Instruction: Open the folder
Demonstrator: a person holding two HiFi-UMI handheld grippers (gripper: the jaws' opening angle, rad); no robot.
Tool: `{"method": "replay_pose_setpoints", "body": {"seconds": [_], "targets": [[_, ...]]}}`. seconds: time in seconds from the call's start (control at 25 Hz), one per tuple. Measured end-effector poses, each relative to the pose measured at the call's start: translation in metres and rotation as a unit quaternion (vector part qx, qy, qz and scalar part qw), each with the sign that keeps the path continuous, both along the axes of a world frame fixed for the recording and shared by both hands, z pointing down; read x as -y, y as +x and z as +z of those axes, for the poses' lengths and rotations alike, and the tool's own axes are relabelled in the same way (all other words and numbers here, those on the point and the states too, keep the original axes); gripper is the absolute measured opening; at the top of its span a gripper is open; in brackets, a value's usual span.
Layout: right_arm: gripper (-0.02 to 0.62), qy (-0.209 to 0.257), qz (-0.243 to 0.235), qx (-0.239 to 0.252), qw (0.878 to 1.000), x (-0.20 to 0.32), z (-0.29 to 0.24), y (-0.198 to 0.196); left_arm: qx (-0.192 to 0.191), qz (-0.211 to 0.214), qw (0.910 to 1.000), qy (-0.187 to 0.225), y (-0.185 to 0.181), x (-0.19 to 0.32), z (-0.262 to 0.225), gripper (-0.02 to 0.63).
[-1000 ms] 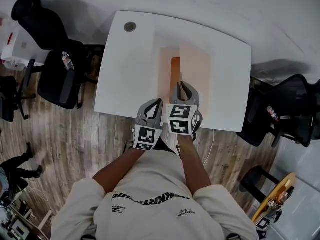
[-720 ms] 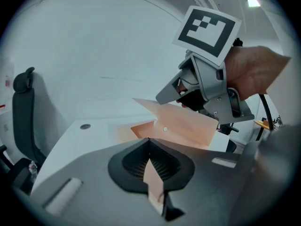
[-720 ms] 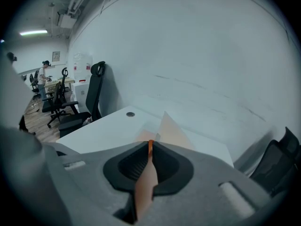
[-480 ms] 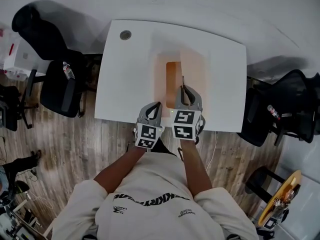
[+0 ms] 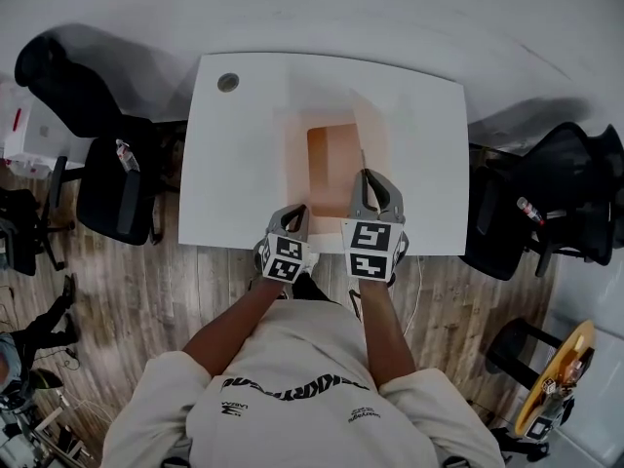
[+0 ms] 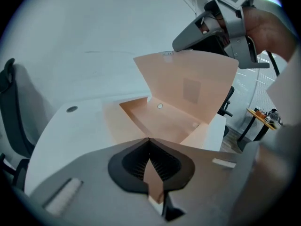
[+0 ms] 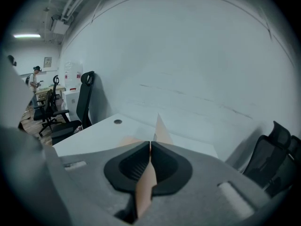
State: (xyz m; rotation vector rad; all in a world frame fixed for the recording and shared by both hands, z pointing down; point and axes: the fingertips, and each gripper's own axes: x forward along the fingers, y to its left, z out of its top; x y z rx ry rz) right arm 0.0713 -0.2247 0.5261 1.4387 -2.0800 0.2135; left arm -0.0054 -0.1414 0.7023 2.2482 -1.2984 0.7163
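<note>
Progress about half: folder (image 5: 330, 159) cover (image 6: 188, 88) raised upright, clamped in right tongs (image 5: 363, 177); near edge of lower leaf clamped in left tongs (image 5: 295, 214); left to do, laying cover flat on worktop (image 5: 234, 164).

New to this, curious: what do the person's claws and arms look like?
The grey left claw and right claw have black ribbed pads and white cubes with black square markers. The cream sweatshirt has black lettering.
</note>
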Motion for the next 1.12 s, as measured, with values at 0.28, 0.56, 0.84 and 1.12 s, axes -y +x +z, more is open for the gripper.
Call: {"method": "replay_pose_setpoints", "body": {"seconds": [0.28, 0.56, 0.84, 1.12], "targets": [[0.005, 0.008, 0.022, 0.003, 1.0, 0.004, -0.01, 0.028, 0.021, 0.023, 0.999, -0.031, 0.006, 0.0, 0.017, -0.009], [0.005, 0.012, 0.044, 0.01, 0.999, 0.007, -0.013, 0.053, 0.062, 0.051, 0.9965, -0.025, 0.01, 0.0, 0.024, -0.009], [0.005, 0.016, 0.063, 0.009, 0.998, 0.011, -0.014, 0.069, 0.07, 0.064, 0.9952, -0.023, 0.009, 0.002, 0.025, -0.009], [0.003, 0.017, 0.09, 0.0, 0.996, 0.006, -0.015, 0.093, 0.077, 0.079, 0.9936, -0.027, 0.008, -0.001, 0.026, -0.009]]}}
